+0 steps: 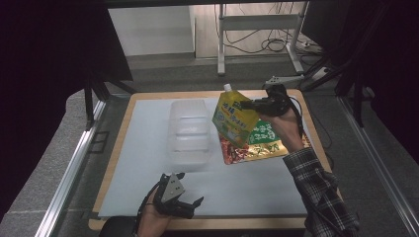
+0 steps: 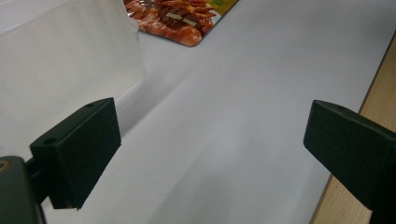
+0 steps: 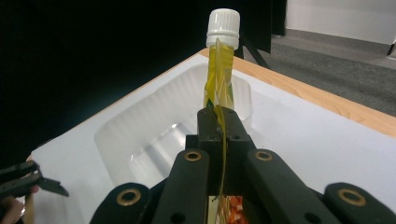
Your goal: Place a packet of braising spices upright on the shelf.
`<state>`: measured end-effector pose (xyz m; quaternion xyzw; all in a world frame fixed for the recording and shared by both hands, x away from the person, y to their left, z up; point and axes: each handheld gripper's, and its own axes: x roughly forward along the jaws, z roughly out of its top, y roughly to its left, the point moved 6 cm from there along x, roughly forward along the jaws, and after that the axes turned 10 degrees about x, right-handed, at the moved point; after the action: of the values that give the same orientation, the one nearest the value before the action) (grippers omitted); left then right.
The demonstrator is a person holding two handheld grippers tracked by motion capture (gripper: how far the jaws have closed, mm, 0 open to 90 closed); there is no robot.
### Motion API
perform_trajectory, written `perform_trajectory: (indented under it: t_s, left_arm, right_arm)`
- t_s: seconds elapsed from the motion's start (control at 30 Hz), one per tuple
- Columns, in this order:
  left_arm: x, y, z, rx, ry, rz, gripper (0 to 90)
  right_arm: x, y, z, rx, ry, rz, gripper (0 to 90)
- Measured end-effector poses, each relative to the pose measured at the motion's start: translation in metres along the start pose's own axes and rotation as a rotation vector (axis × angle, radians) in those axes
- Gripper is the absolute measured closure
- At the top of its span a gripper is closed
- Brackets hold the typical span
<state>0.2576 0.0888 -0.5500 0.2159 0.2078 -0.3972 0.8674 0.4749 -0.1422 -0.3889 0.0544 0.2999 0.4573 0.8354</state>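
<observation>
A yellow spouted pouch (image 1: 233, 114) with a white cap (image 3: 223, 28) hangs in the air, tilted, right of a clear plastic tray (image 1: 190, 131). My right gripper (image 1: 253, 104) is shut on the pouch's edge; in the right gripper view its two jaws pinch the thin yellow seam (image 3: 219, 112) above the clear plastic tray (image 3: 154, 135). Under the pouch lie two flat snack packets, a green one (image 1: 269, 133) and a red one (image 1: 242, 153). My left gripper (image 1: 190, 195) rests near the front table edge, open, with nothing between its fingers (image 2: 79, 149).
A white mat (image 1: 148, 163) covers the wooden table (image 1: 311, 123). In the left gripper view the red packet (image 2: 180, 18) lies ahead, and the tray wall (image 2: 70, 51) stands at the left. A metal stand and cables are on the floor behind.
</observation>
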Motion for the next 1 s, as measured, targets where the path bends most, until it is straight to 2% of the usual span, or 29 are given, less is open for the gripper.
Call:
perform_trajectory:
  t_s: [0.37, 0.73, 1.0]
  left_arm:
    - [0.000, -0.001, 0.001, -0.001, -0.006, -0.006, 3.6]
    - [-0.002, -0.006, 0.000, -0.001, -0.002, -0.023, 3.6]
    - [-0.002, -0.006, 0.000, -0.003, -0.003, -0.026, 3.6]
  right_arm:
    - [0.021, -0.011, 0.014, -0.001, -0.007, -0.004, 88.6]
    - [0.040, -0.014, 0.032, -0.028, -0.029, -0.002, 88.7]
    - [0.055, -0.011, 0.047, -0.045, -0.029, 0.022, 88.7]
